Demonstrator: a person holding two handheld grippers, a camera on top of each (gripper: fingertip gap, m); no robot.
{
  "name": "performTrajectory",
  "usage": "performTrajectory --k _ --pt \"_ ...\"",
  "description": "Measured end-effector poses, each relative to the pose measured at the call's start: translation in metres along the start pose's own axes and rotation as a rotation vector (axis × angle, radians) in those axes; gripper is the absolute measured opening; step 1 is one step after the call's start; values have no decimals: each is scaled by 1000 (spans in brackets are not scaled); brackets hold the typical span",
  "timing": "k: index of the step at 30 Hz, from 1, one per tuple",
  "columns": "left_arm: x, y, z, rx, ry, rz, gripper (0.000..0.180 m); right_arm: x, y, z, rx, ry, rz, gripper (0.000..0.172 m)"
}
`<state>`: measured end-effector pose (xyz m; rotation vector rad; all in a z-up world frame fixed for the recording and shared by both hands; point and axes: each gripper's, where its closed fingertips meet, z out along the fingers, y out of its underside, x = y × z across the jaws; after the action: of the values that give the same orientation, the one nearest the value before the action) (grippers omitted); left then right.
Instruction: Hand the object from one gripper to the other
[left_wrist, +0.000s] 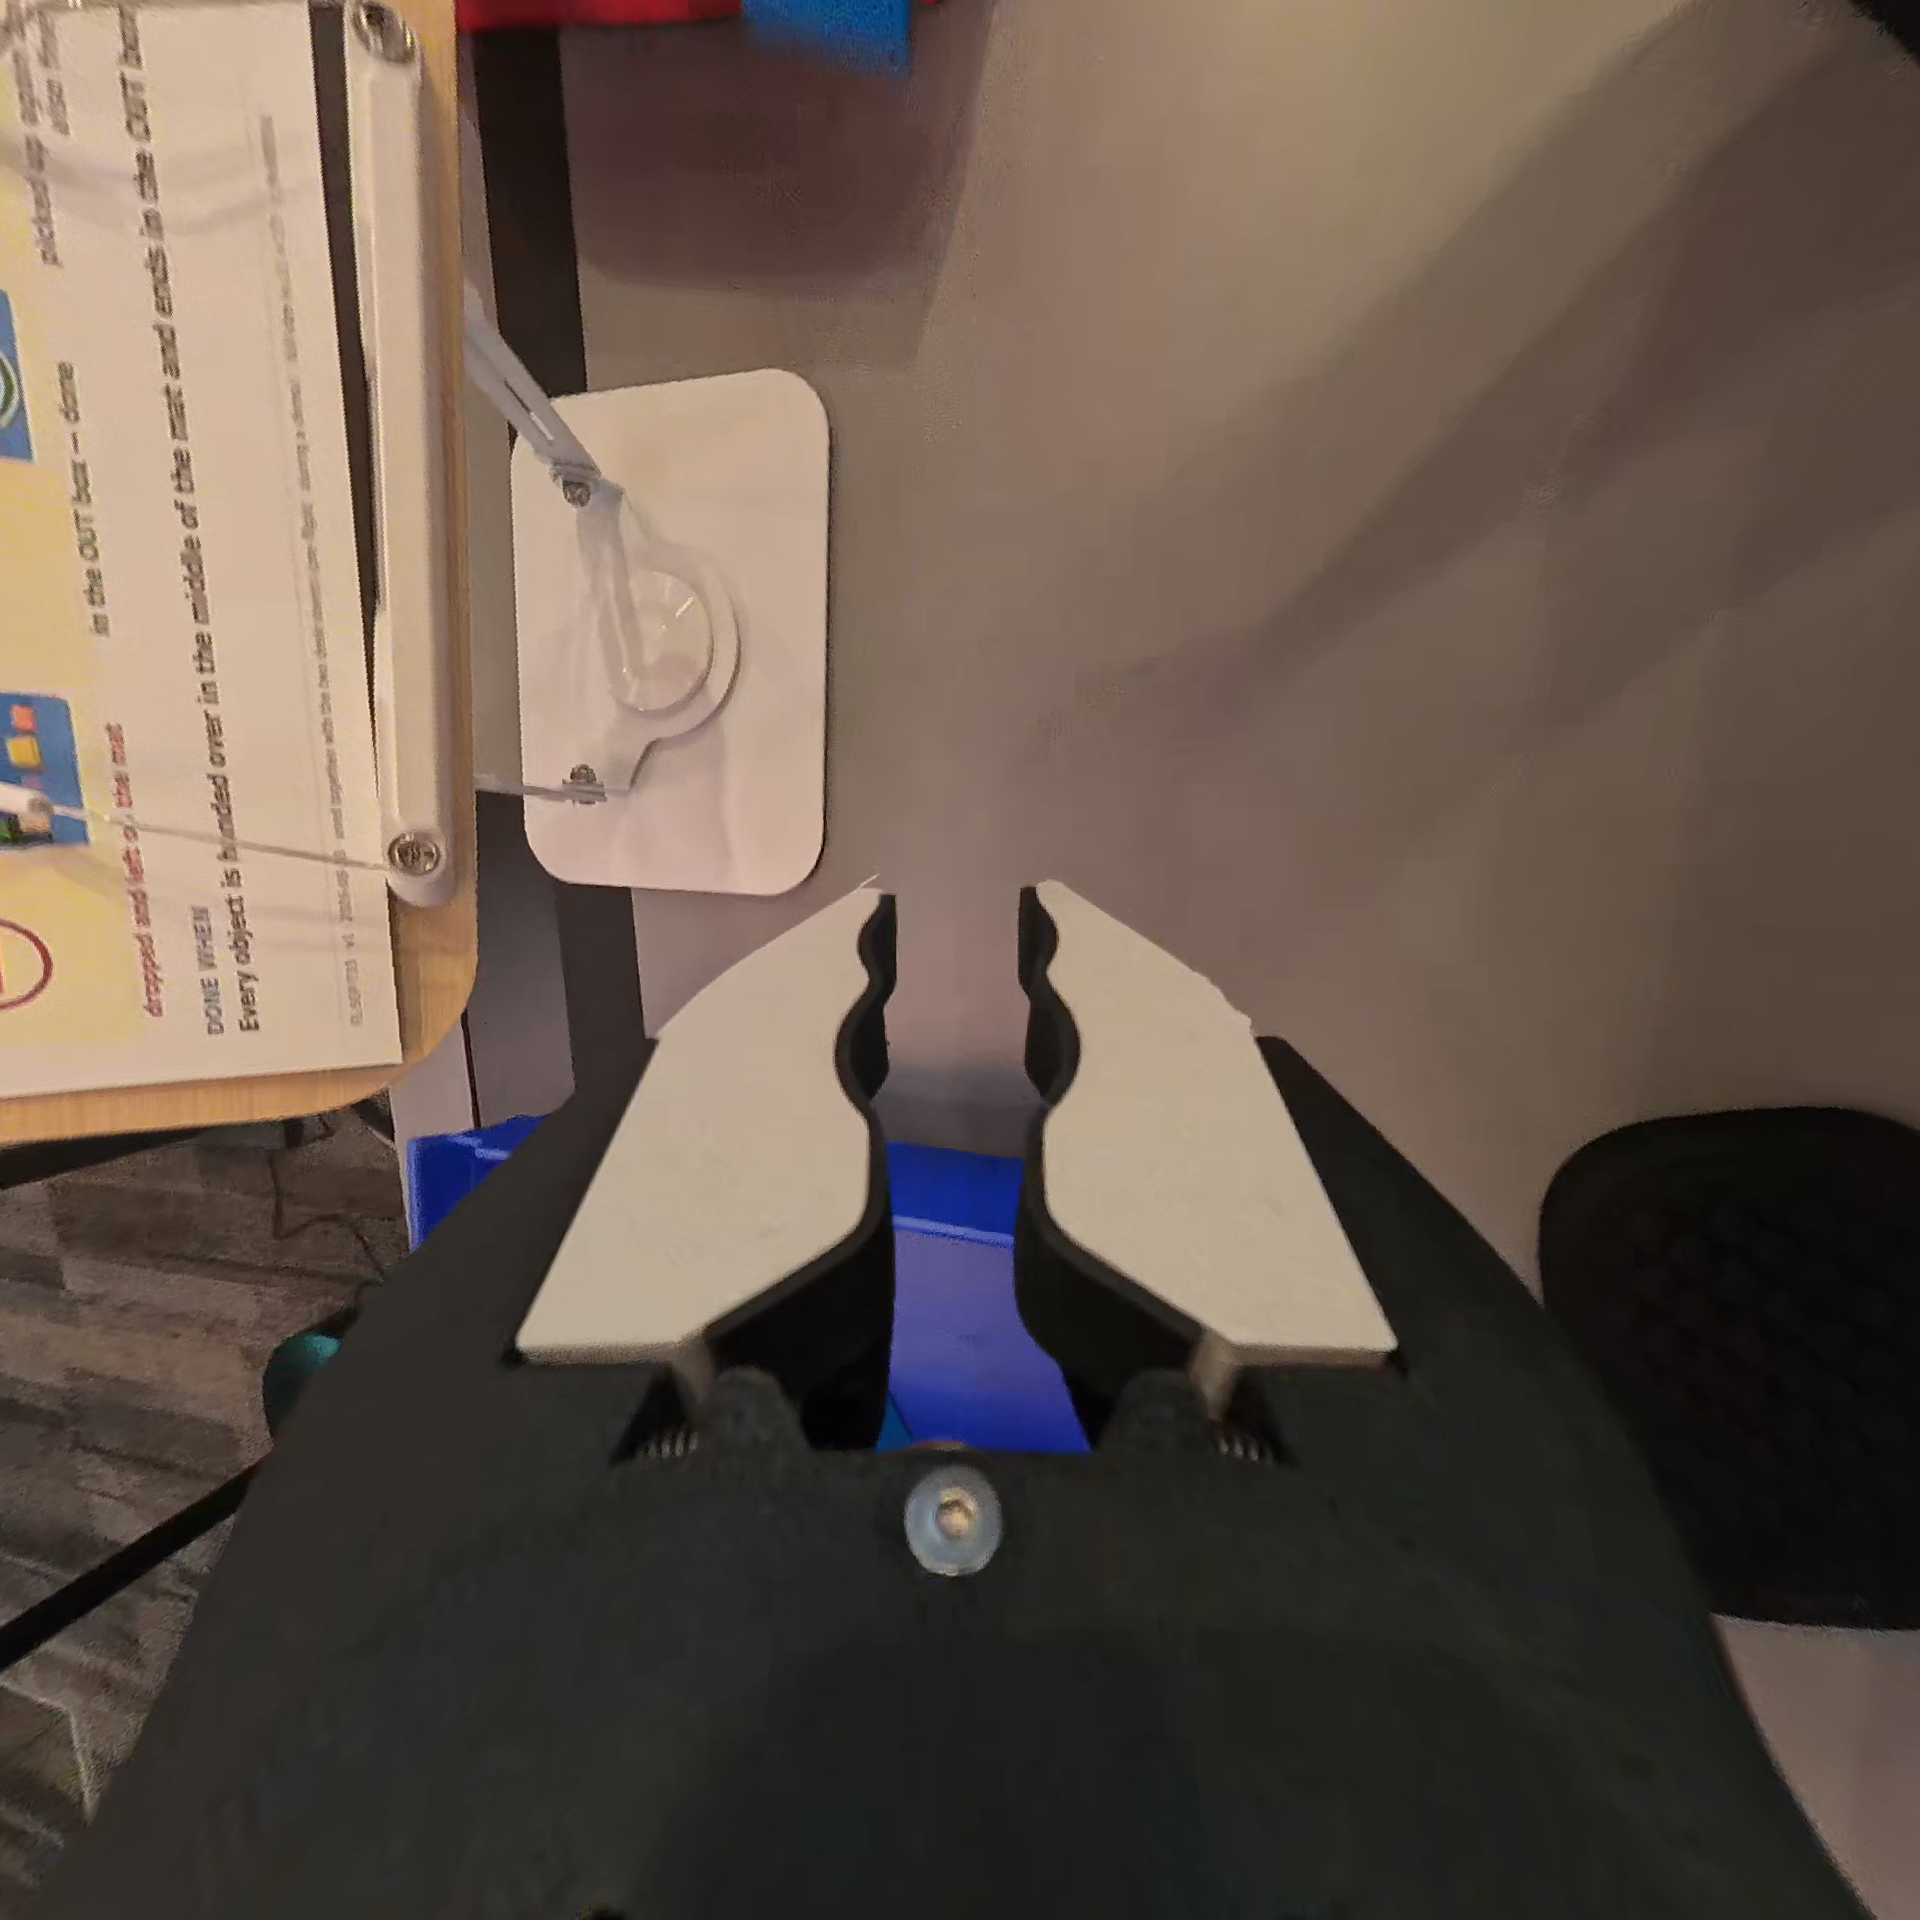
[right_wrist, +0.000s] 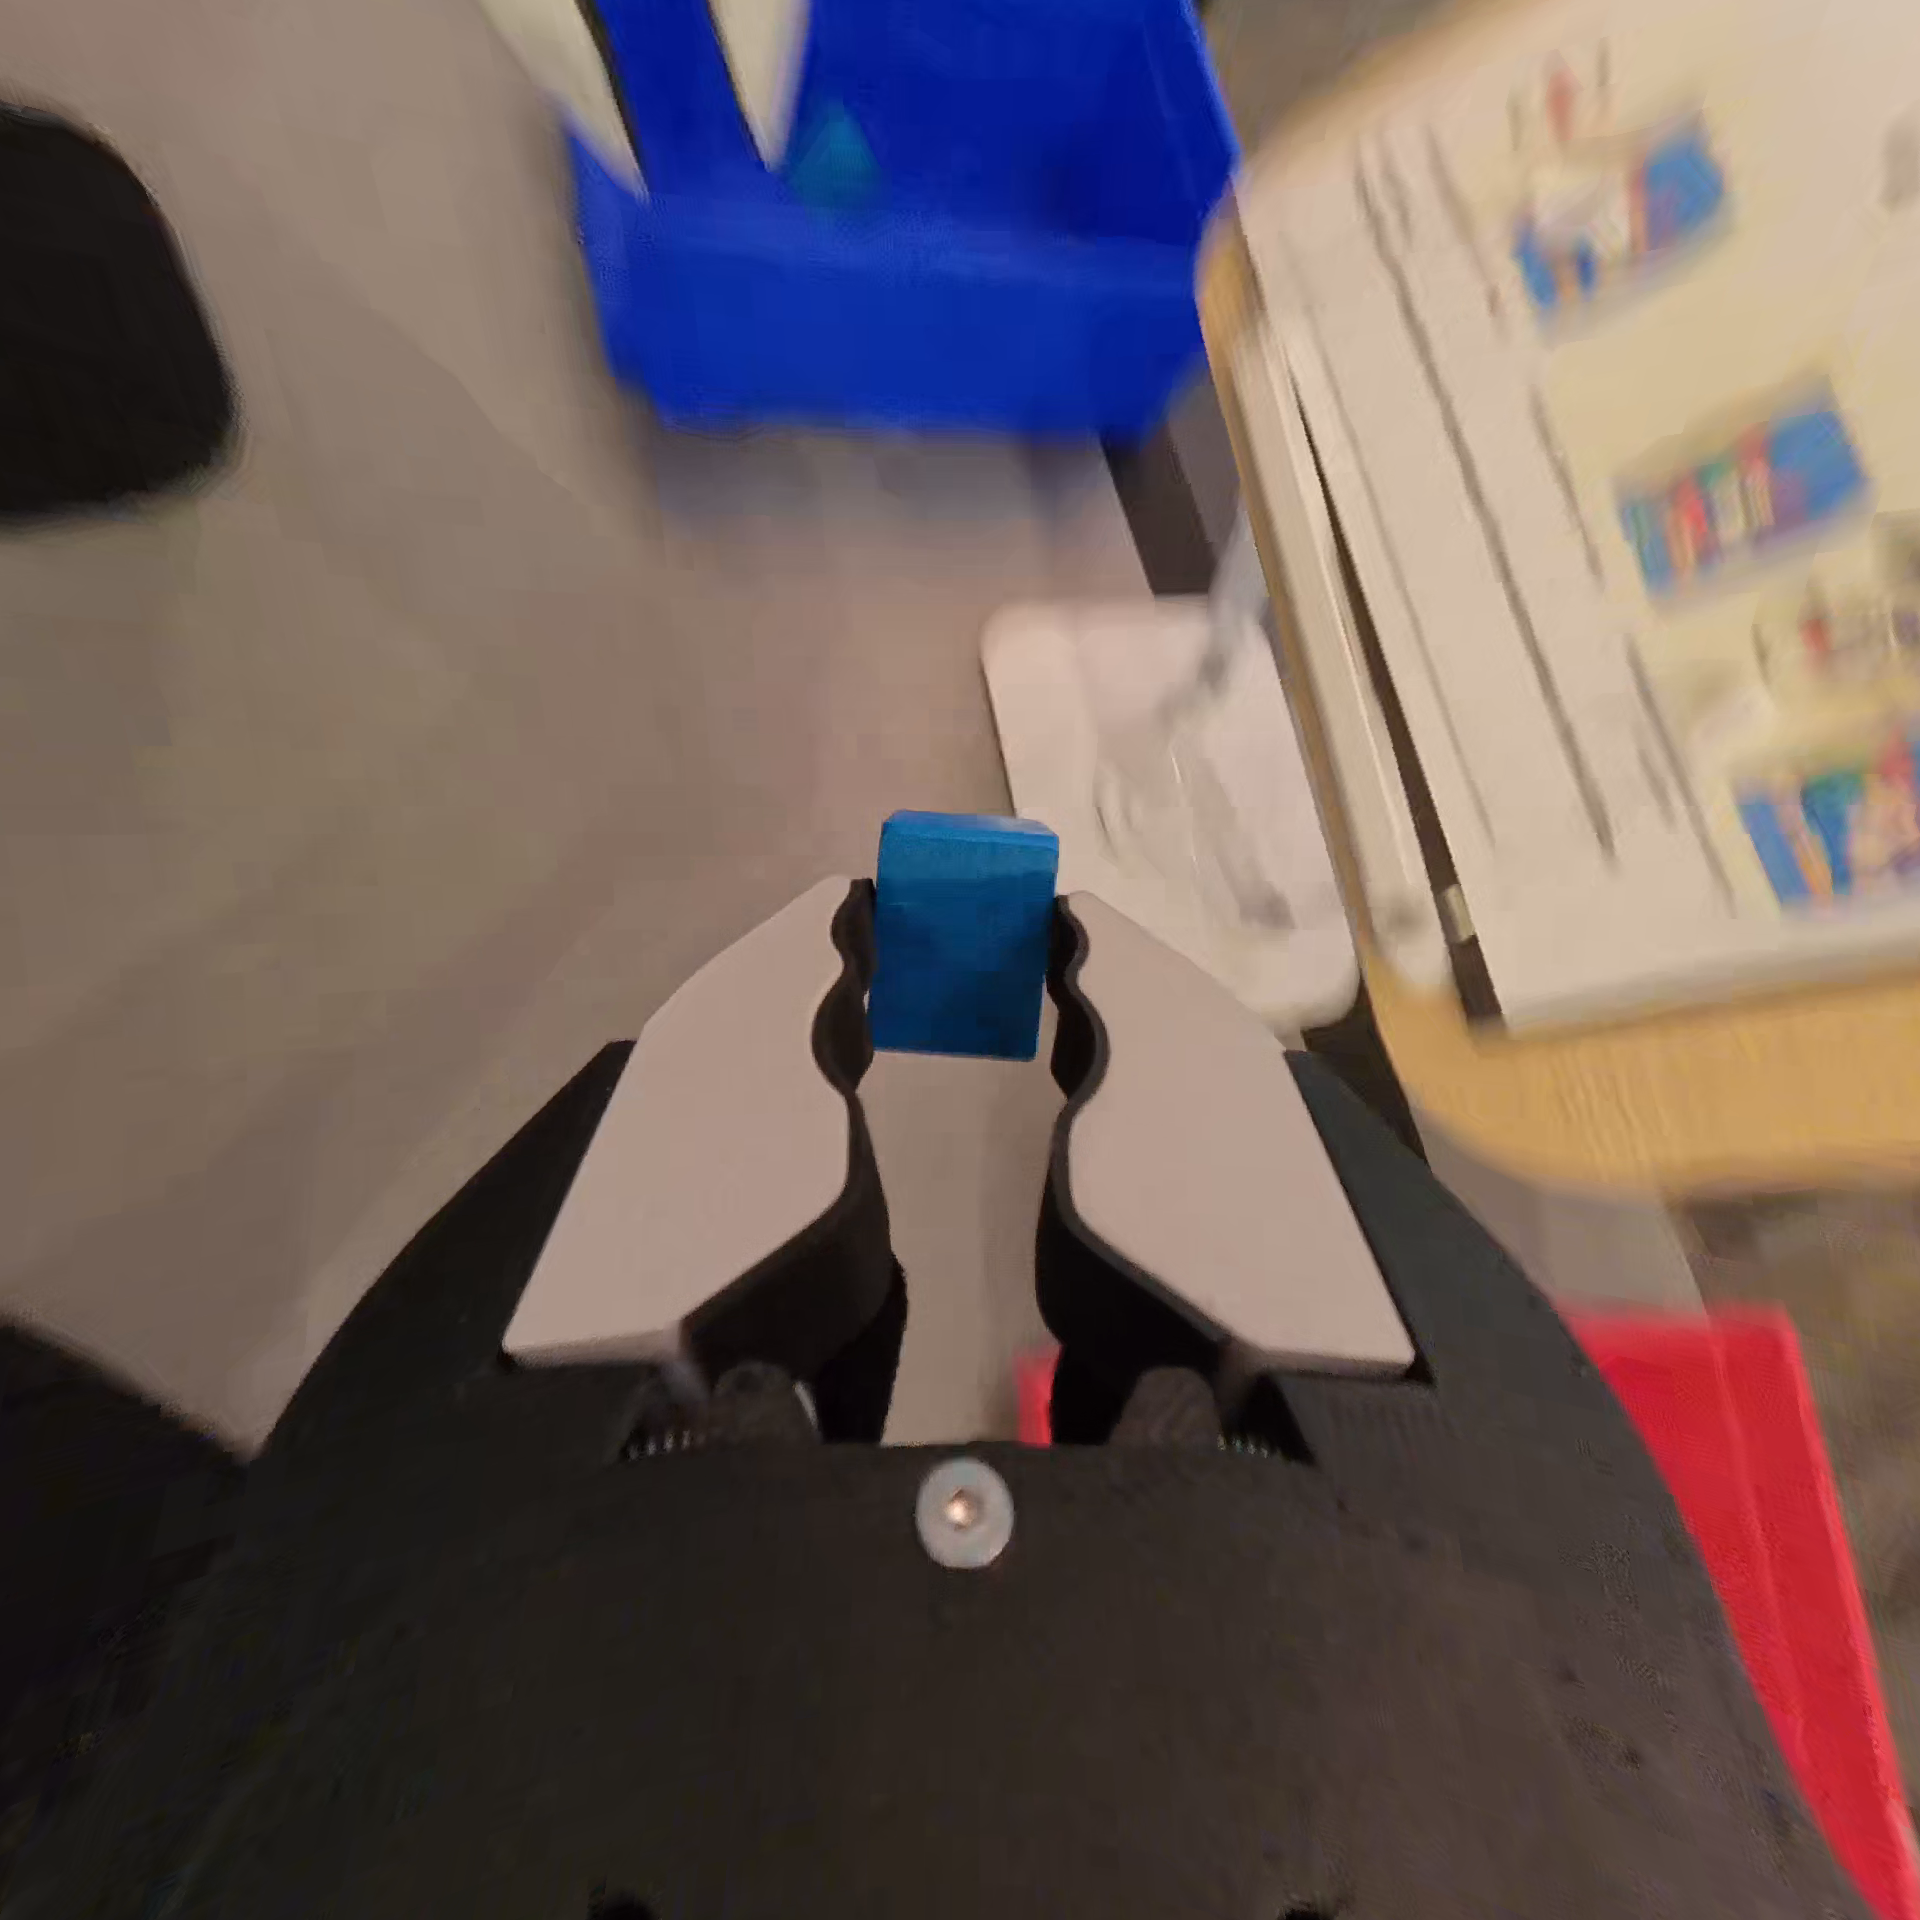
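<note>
Right gripper (right_wrist: 961, 914) clamps blue block (right_wrist: 956, 935), long axis pointing forward; left gripper (left_wrist: 956, 914) parted, bare.

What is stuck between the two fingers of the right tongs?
A blue block, pinched between both fingers of the right tongs. The right wrist view shows it, poking out a little past the tips.

Your left wrist camera sits just behind its gripper (left_wrist: 956, 904), looking steeply down at the grey worktop (left_wrist: 1299, 520); a white plate (left_wrist: 675, 623) lies close at 11 o'clock. Your right wrist camera looks down its own gripper (right_wrist: 961, 914) with the same plate (right_wrist: 1091, 727) at 1 o'clock. Both views share the blue bin (right_wrist: 883, 291) and the instruction board (left_wrist: 208, 571).
</note>
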<state>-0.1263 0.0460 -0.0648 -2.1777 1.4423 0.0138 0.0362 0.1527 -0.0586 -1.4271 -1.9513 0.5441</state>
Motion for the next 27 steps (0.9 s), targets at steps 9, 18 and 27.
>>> performTrajectory --k 9,18,27 --pt "6 17 25 -28 31 -59 21 74 248 -45 -572 -69 184 30" --pt "-3 11 40 -35 26 -60 20 75 312 -18 -754 -238 219 30" --pt "-6 10 47 -48 28 -43 22 72 336 -32 -984 -300 196 30"
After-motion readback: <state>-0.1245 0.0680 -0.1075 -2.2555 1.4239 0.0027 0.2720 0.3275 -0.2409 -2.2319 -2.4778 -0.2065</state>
